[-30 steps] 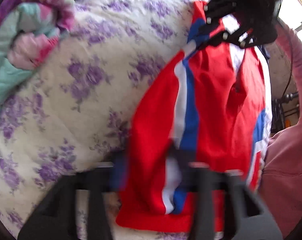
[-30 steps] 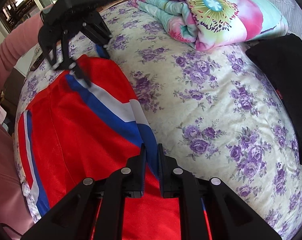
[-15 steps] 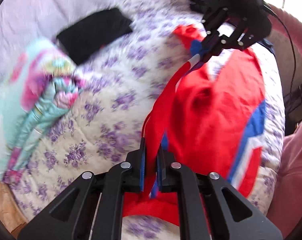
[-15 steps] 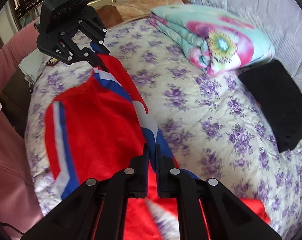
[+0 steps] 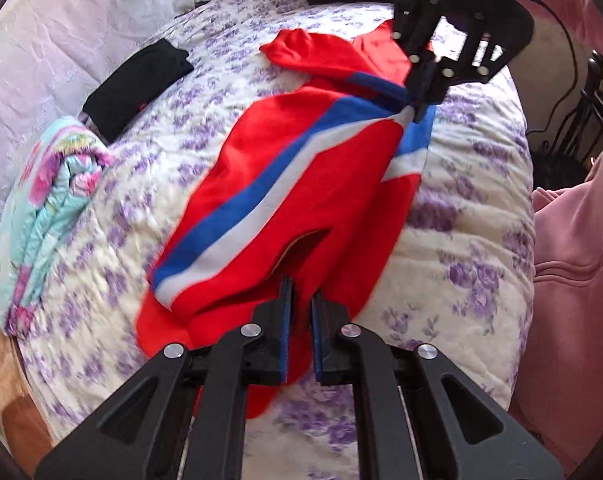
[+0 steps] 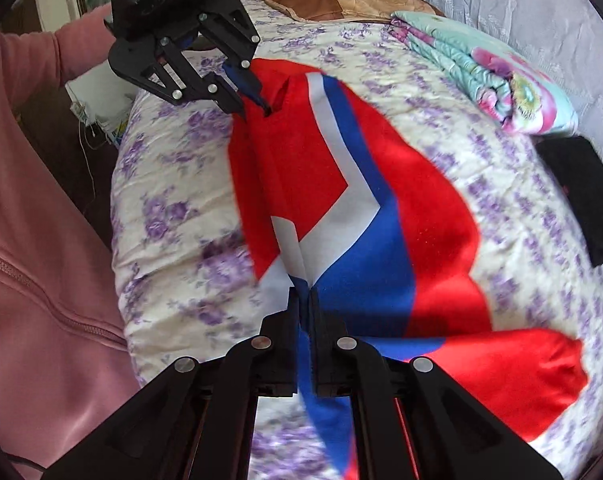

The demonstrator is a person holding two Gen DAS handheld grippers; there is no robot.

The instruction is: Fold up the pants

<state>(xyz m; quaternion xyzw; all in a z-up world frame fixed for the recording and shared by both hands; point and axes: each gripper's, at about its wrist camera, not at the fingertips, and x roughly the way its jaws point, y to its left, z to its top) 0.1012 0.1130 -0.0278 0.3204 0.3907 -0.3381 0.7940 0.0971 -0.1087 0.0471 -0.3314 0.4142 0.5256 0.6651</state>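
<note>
The pants (image 5: 301,184) are red with a blue and white stripe and hang stretched above the floral bed between my two grippers. My left gripper (image 5: 301,292) is shut on one red edge of them; it also shows in the right wrist view (image 6: 257,106) at the upper left. My right gripper (image 6: 304,300) is shut on the striped edge of the pants (image 6: 381,208); it also shows in the left wrist view (image 5: 415,106) at the upper right. A loose red part trails on the bed behind.
A floral bedspread (image 5: 473,216) covers the bed. A folded flowery quilt (image 5: 49,188) and a black folded garment (image 5: 137,84) lie at its far side. The person's pink sleeve (image 5: 577,264) is at the bed's near side.
Both grippers have lifted the pants off the bed and carried them towards the person's side, so that the cloth now hangs folded between them. Both stay shut on it.
</note>
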